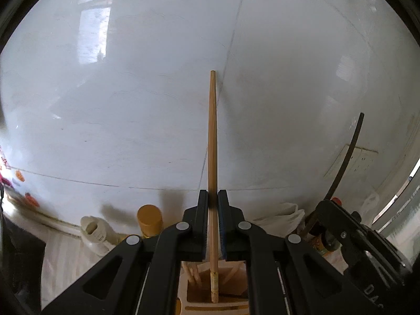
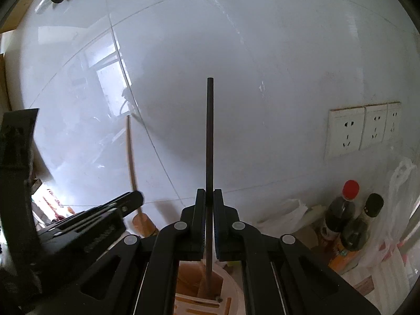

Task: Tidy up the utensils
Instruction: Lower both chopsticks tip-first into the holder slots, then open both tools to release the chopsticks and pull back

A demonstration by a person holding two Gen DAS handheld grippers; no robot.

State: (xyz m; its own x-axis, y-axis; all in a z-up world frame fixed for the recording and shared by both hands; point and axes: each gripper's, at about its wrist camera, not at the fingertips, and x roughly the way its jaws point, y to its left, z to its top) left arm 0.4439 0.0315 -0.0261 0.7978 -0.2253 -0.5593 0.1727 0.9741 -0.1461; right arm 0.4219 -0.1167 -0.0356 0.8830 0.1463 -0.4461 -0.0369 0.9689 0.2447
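Note:
My left gripper (image 1: pixel 213 197) is shut on a light wooden chopstick (image 1: pixel 212 136) that stands upright; its lower end hangs over a compartment of a white-and-wood utensil holder (image 1: pixel 194 286) with other wooden sticks in it. My right gripper (image 2: pixel 209 195) is shut on a dark chopstick (image 2: pixel 209 136), also upright, its lower end reaching into the holder (image 2: pixel 189 278). The right gripper and its dark chopstick (image 1: pixel 346 155) show at the right of the left wrist view. The left gripper (image 2: pixel 131 202) and the wooden chopstick (image 2: pixel 130 152) show at the left of the right wrist view.
A glossy white tiled wall (image 1: pixel 157 78) fills both views. Wall sockets (image 2: pixel 359 128) are at the right. Dark sauce bottles (image 2: pixel 341 218) and plastic bags (image 2: pixel 399 210) stand at the right. A gold-capped jar (image 1: pixel 149 220) and a white bottle (image 1: pixel 94 233) stand behind the holder.

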